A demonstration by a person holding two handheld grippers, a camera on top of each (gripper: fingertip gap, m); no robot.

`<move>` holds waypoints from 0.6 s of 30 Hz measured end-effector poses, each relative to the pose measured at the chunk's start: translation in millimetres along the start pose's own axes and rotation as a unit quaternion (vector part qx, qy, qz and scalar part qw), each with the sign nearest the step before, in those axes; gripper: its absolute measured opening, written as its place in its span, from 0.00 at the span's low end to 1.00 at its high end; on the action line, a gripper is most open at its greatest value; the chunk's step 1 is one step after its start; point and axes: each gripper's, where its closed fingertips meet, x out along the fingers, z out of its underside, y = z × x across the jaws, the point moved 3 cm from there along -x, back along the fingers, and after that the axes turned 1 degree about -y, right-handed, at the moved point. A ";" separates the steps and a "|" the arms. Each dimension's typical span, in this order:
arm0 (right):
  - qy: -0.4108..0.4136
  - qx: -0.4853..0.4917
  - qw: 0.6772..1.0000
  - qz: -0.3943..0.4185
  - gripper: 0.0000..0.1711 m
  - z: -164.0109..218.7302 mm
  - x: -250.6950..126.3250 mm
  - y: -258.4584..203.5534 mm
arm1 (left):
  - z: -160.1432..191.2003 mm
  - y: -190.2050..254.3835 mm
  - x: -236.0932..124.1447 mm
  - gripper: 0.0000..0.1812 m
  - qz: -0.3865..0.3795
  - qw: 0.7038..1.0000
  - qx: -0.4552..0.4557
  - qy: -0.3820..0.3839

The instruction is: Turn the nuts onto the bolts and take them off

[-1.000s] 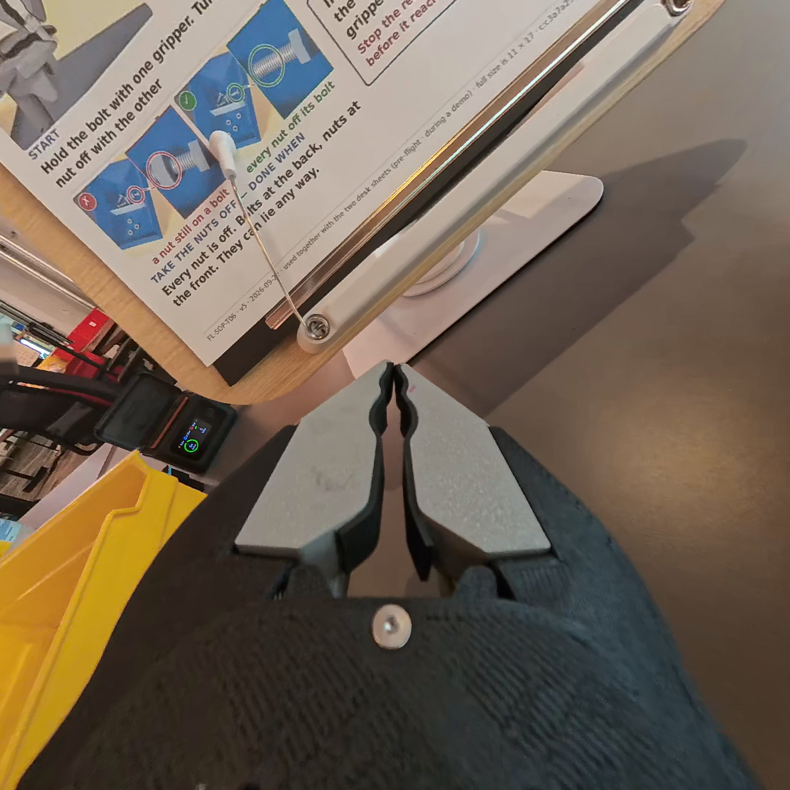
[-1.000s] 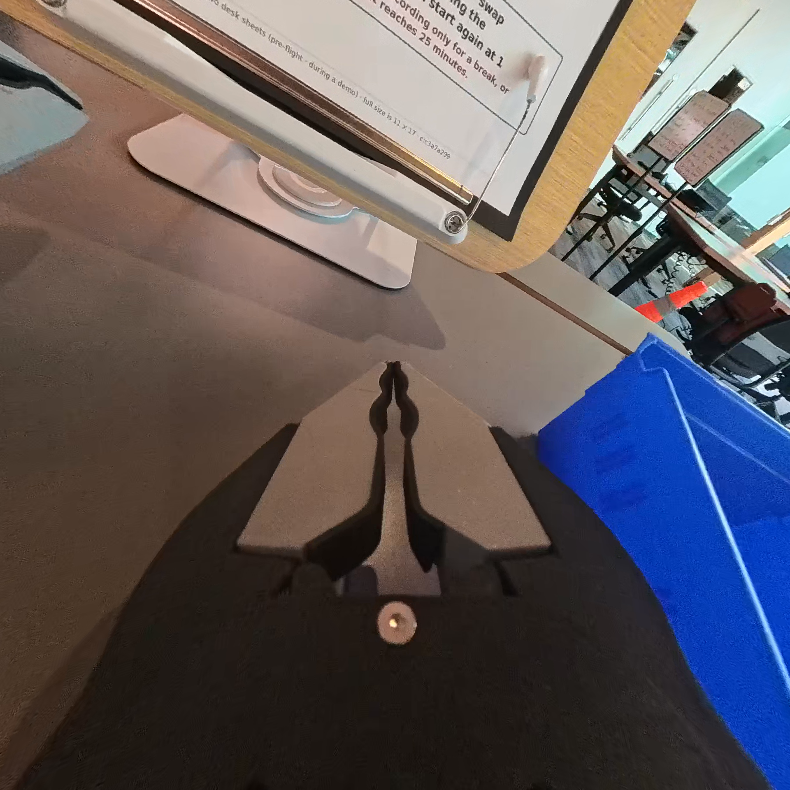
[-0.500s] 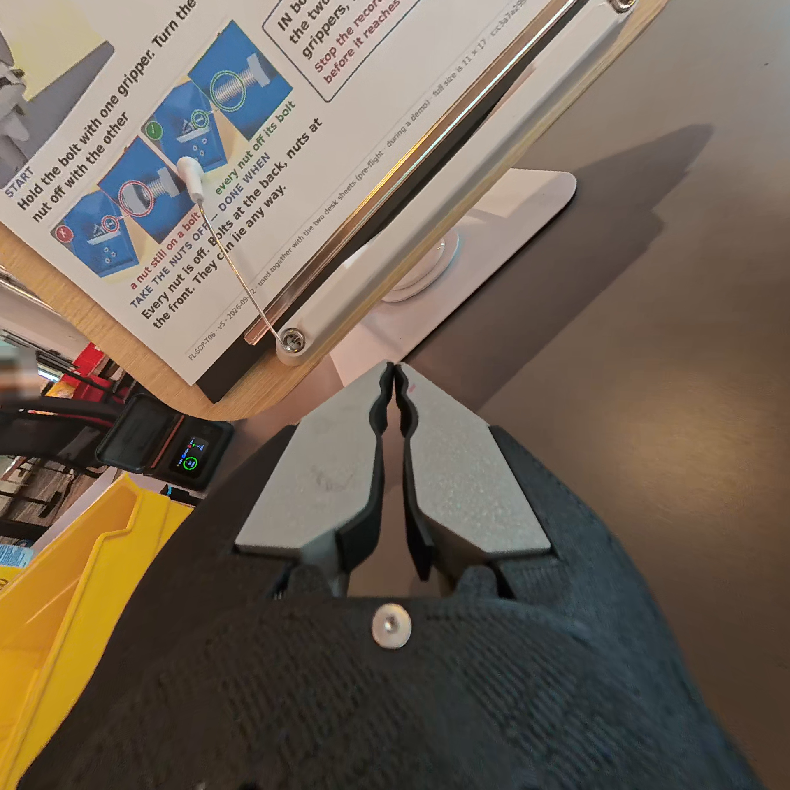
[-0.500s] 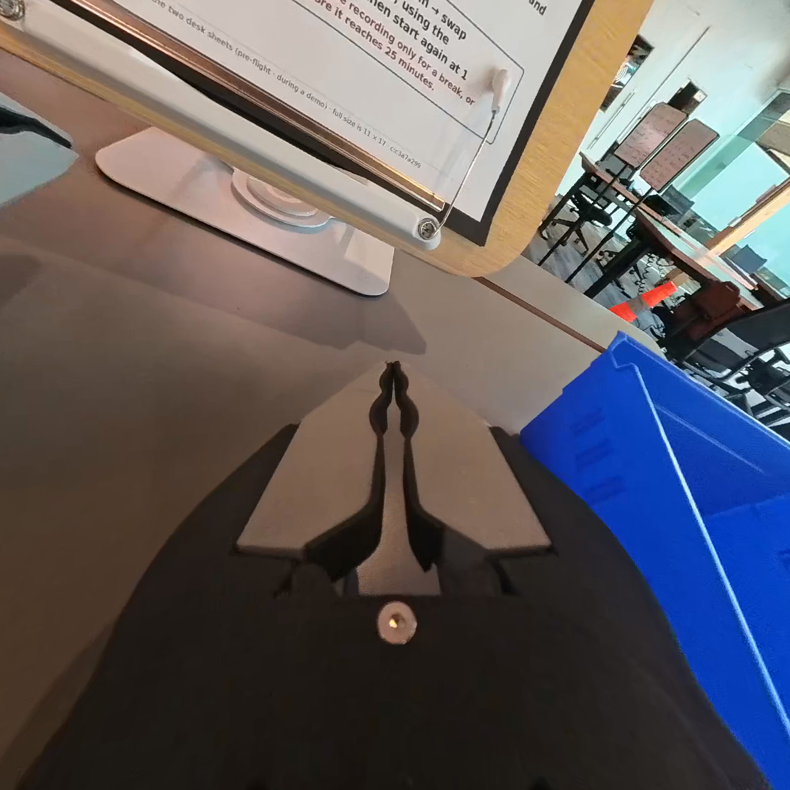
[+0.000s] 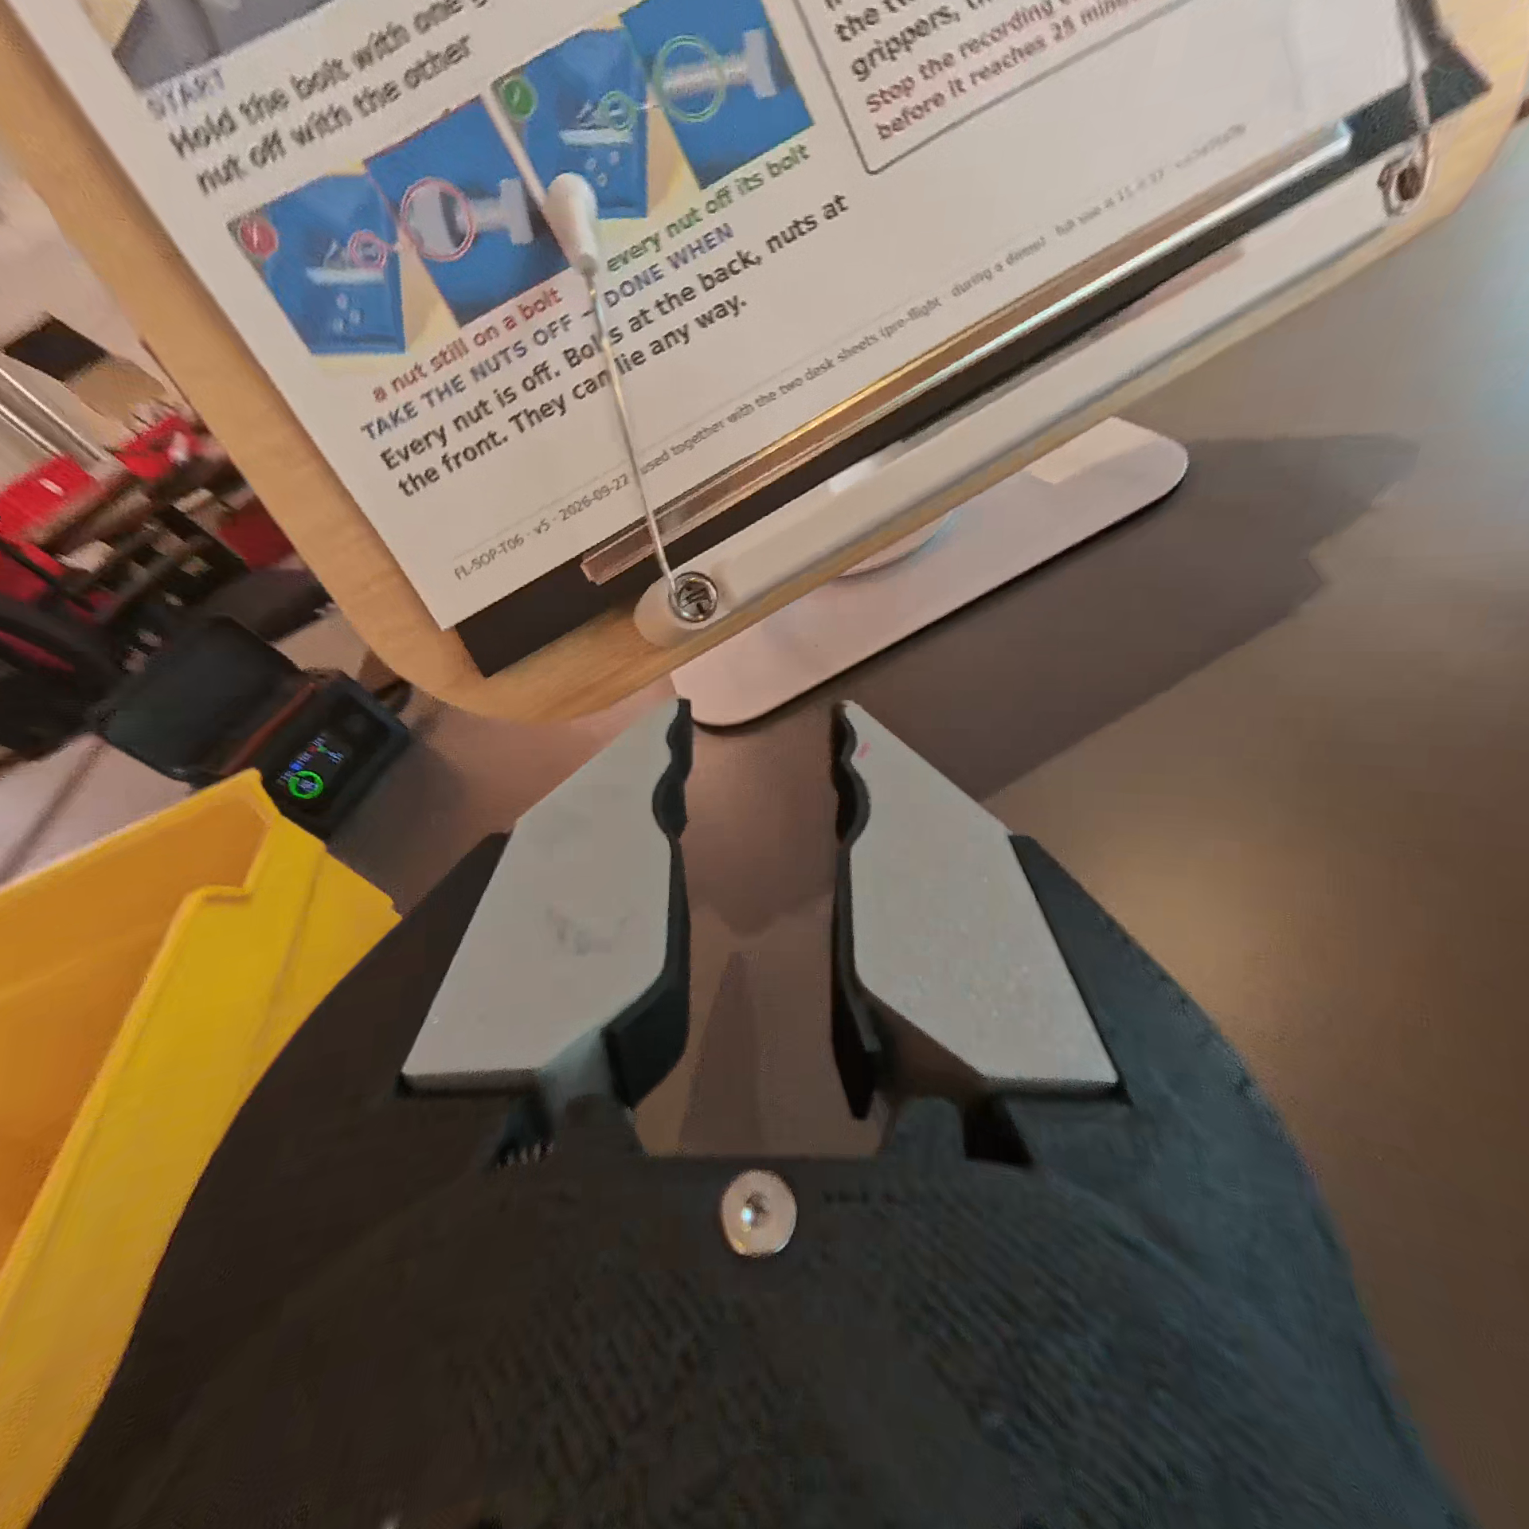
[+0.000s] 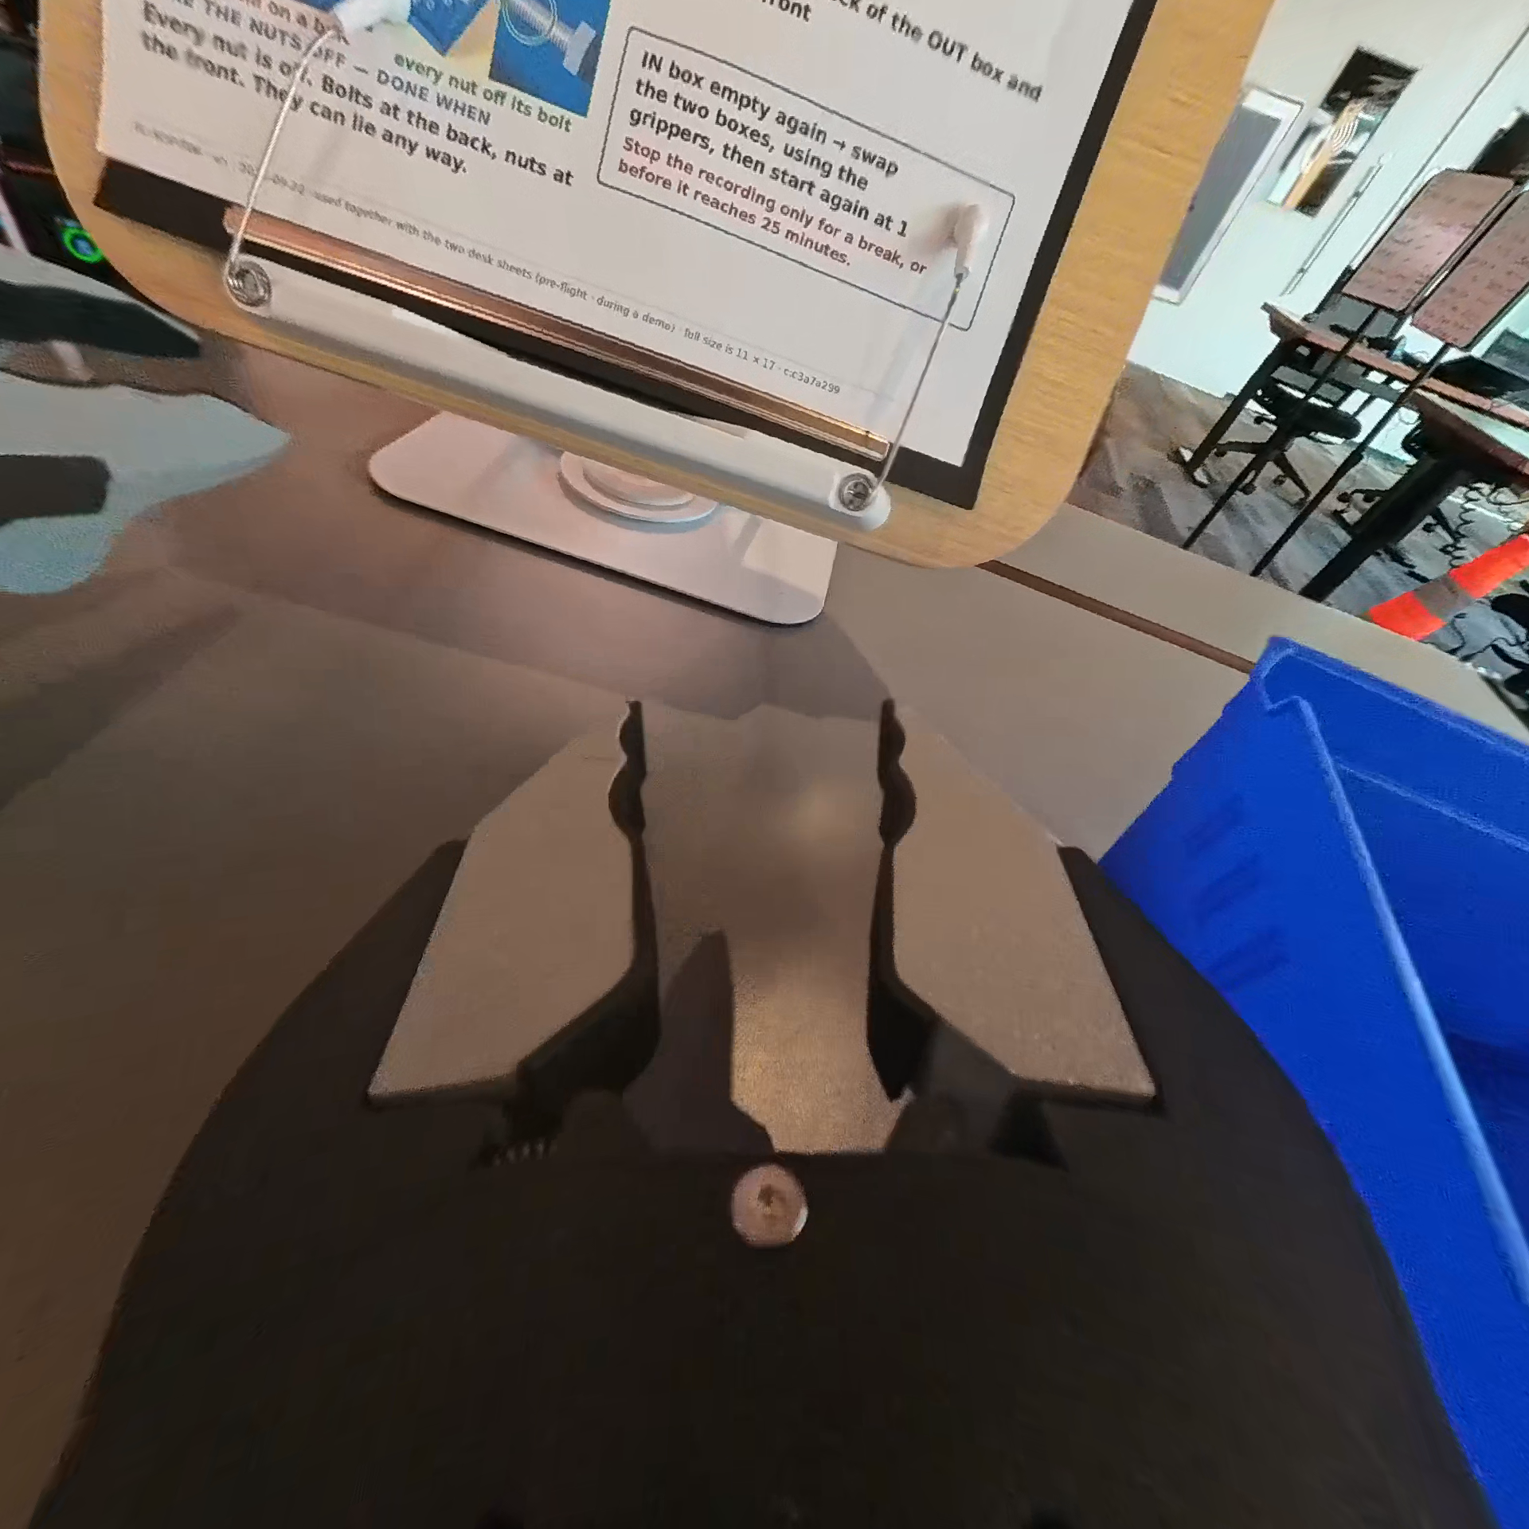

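No nut or bolt shows in either view. My left gripper (image 5: 757,728) is open and empty, low over the dark table (image 5: 1241,910), pointing at the foot of a sheet stand. A yellow bin (image 5: 141,993) stands at its left; its inside is hidden. My right gripper (image 6: 761,728) is open and empty over the same table (image 6: 207,786). A blue bin (image 6: 1365,951) stands close at its right; its contents do not show.
A wooden board with a printed instruction sheet (image 5: 662,248) stands on a white base (image 5: 951,563) just ahead, also in the right wrist view (image 6: 620,165). A small black device with a lit screen (image 5: 318,778) lies behind the yellow bin. Office desks and chairs (image 6: 1365,397) are far right.
Both grippers have opened from shut. Both views have levelled and pulled back a little from the sheet stand.
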 end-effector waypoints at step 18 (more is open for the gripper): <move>0.016 0.029 0.998 -0.044 0.43 -1.9 -6.4 -5.7 | -4.1 21.9 -39.4 0.25 0.136 0.983 -0.124 0.002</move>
